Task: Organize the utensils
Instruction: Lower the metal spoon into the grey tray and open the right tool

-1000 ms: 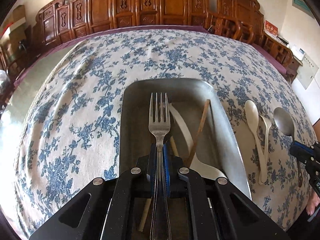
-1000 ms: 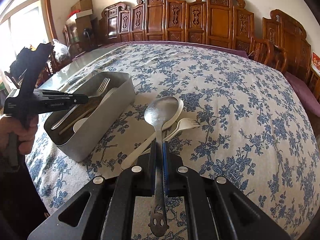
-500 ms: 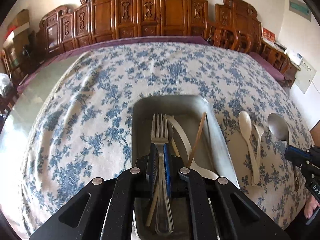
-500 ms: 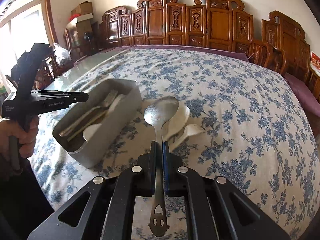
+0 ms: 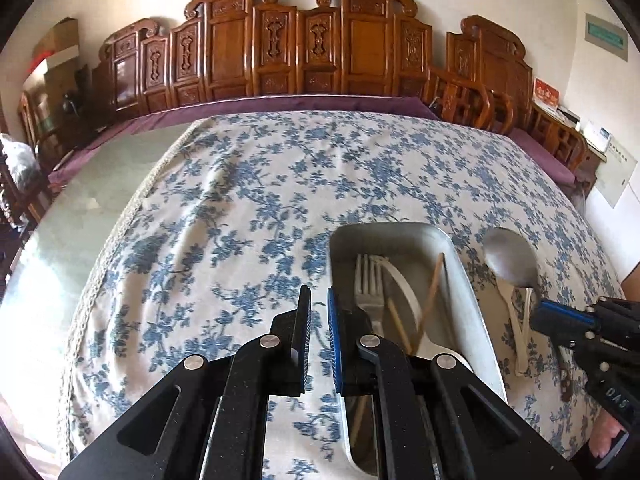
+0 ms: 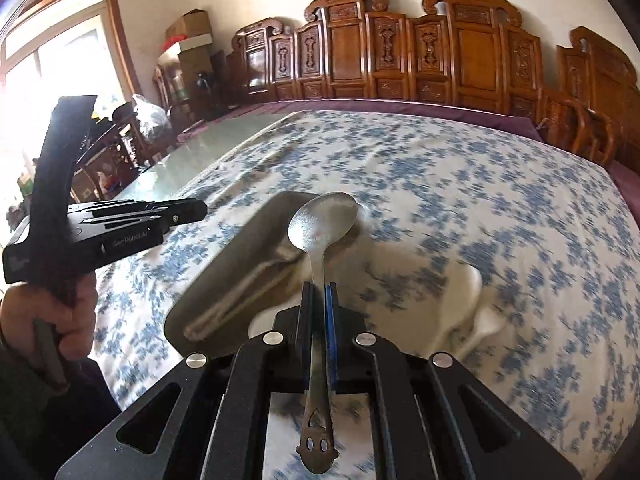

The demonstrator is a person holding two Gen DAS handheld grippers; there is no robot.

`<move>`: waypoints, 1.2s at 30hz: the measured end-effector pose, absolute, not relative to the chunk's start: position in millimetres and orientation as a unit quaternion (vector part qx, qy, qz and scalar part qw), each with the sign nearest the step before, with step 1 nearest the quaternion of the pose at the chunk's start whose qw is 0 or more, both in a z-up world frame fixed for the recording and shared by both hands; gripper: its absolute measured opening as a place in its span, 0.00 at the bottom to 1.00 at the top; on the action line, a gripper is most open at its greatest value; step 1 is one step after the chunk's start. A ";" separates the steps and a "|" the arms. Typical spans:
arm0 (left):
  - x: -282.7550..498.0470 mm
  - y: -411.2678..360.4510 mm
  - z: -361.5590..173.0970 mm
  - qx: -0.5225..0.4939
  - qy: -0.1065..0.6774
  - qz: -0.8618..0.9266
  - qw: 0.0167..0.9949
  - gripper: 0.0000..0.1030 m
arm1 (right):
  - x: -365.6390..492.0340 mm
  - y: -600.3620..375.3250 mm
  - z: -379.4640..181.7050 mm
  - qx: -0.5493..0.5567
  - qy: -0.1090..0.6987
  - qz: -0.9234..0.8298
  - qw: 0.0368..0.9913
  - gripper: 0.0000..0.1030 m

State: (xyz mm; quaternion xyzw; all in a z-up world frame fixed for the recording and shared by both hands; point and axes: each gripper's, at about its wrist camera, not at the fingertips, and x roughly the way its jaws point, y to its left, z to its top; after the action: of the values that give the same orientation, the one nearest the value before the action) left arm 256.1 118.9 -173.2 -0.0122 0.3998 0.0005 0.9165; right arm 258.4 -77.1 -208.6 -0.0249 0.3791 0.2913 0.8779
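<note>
In the left wrist view, the left gripper (image 5: 318,332) sits at the lower centre of the frame. Its jaws are drawn nearly together with nothing between them, and only the blue-flowered tablecloth (image 5: 240,200) shows through the narrow slit. Just to its right lies the metal tray (image 5: 476,312). Inside the tray we see a metal fork (image 5: 366,280), a white plastic utensil (image 5: 404,288) and wooden chopsticks (image 5: 434,288). Right of the tray, the right gripper (image 5: 538,314) comes in from the frame's edge, clamped on the handle of a metal spoon (image 5: 510,258) whose bowl points toward the upper part of the picture. Under that spoon, two white plastic utensils (image 5: 520,320) rest on the cloth.

In the right wrist view, the right gripper (image 6: 319,292) fills the lower centre, its pads pressed on the metal spoon (image 6: 324,220). The spoon's bowl hangs over the tray's (image 6: 240,248) far right corner. The picture is blurred, so we can barely make out the tray's contents. At the left edge a hand (image 6: 52,312) holds the left gripper (image 6: 200,210), which is seen side-on above the cloth and left of the tray. At the lower right, the white utensils (image 6: 476,304) are smeared.
</note>
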 end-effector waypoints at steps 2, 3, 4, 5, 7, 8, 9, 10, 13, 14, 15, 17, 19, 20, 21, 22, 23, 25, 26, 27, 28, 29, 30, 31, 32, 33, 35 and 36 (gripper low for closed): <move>255.2 125.1 -172.3 -0.014 0.400 0.004 0.917 0.07 | 261.9 -64.2 -209.1 -0.026 0.381 0.295 0.876 0.07; 254.6 126.8 -172.1 -0.015 0.400 0.005 0.916 0.07 | 264.1 -57.7 -210.0 -0.025 0.383 0.297 0.874 0.07; 254.0 128.7 -171.5 -0.015 0.400 0.006 0.916 0.07 | 266.5 -51.6 -211.2 -0.023 0.386 0.300 0.872 0.07; 253.5 130.5 -171.3 -0.016 0.400 0.006 0.916 0.07 | 268.6 -47.7 -212.6 -0.022 0.389 0.301 0.871 0.07; 253.1 134.5 -170.8 -0.019 0.400 0.008 0.916 0.07 | 273.7 -36.8 -216.3 -0.022 0.396 0.302 0.867 0.07; 252.9 136.3 -170.2 -0.020 0.400 0.009 0.916 0.07 | 275.9 -32.6 -217.7 -0.023 0.398 0.302 0.866 0.07; 252.7 137.5 -169.7 -0.022 0.399 0.010 0.917 0.07 | 279.1 -28.7 -219.7 -0.022 0.402 0.302 0.864 0.07; 251.1 138.2 -168.8 -0.022 0.398 0.010 0.917 0.07 | 281.2 -25.9 -221.0 -0.021 0.404 0.302 0.863 0.07; 250.5 141.4 -167.1 -0.026 0.396 0.011 0.918 0.07 | 291.0 -15.6 -226.1 -0.010 0.417 0.299 0.858 0.07; 250.4 142.3 -166.6 -0.027 0.396 0.012 0.918 0.07 | 293.6 -13.4 -227.6 -0.007 0.421 0.297 0.857 0.07; 250.0 143.2 -165.7 -0.027 0.395 0.013 0.918 0.07 | 296.6 -11.1 -229.4 -0.004 0.424 0.295 0.856 0.07; 249.1 144.7 -164.5 -0.029 0.393 0.014 0.919 0.07 | 302.8 -8.7 -233.5 0.002 0.433 0.288 0.854 0.07; 248.8 146.3 -164.5 -0.030 0.392 0.015 0.919 0.07 | 307.9 -7.2 -238.5 0.012 0.443 0.287 0.849 0.07; 248.7 147.0 -164.3 -0.032 0.392 0.015 0.919 0.07 | 310.0 -6.7 -241.3 0.016 0.449 0.286 0.846 0.07; 248.8 147.3 -164.1 -0.033 0.392 0.015 0.919 0.07 | 311.4 -6.1 -243.9 0.019 0.453 0.286 0.844 0.07; 248.7 147.6 -163.9 -0.033 0.392 0.015 0.919 0.07 | 312.2 -5.4 -246.3 0.021 0.458 0.287 0.841 0.07; 248.6 147.4 -163.8 -0.033 0.392 0.015 0.919 0.07 | 312.6 -4.8 -248.5 0.021 0.461 0.289 0.839 0.07; 249.0 147.1 -163.6 -0.032 0.392 0.015 0.919 0.07 | 311.5 -3.8 -251.8 0.021 0.465 0.291 0.836 0.09; 248.9 147.1 -163.5 -0.033 0.392 0.014 0.919 0.07 | 310.7 -3.5 -253.1 0.022 0.466 0.293 0.835 0.10; 248.7 147.2 -163.3 -0.032 0.391 0.013 0.920 0.07 | 309.7 -3.5 -253.4 0.023 0.465 0.296 0.834 0.10; 248.8 147.1 -163.5 -0.032 0.391 0.013 0.920 0.07 | 309.0 -3.6 -253.6 0.024 0.465 0.300 0.833 0.10; 248.7 147.0 -163.3 -0.033 0.391 0.013 0.920 0.07 | 309.0 -3.8 -253.2 0.023 0.466 0.300 0.832 0.10; 248.3 146.6 -163.1 -0.034 0.391 0.011 0.920 0.07 | 308.4 -4.6 -252.1 0.018 0.463 0.299 0.834 0.10; 248.2 145.1 -162.8 -0.034 0.391 0.011 0.920 0.07 | 307.3 -6.6 -249.9 0.013 0.459 0.299 0.837 0.10; 248.0 143.9 -162.8 -0.035 0.391 0.009 0.920 0.08 | 305.9 -10.1 -246.7 0.010 0.454 0.299 0.839 0.10; 247.5 141.8 -162.2 -0.036 0.390 0.006 0.920 0.10 | 303.4 -15.2 -242.3 0.007 0.446 0.300 0.843 0.10; 246.1 137.7 -160.5 -0.034 0.385 0.003 0.922 0.19 | 298.1 -28.8 -233.7 0.003 0.431 0.296 0.852 0.10; 245.5 134.6 -159.6 -0.034 0.384 0.000 0.923 0.20 | 296.1 -37.4 -229.8 0.001 0.426 0.290 0.857 0.10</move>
State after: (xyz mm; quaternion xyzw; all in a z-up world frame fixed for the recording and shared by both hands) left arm 245.5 134.6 -159.6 -0.0340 0.3835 -0.0002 0.9229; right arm 296.1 -37.4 -229.8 0.0008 0.4260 0.2899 0.8570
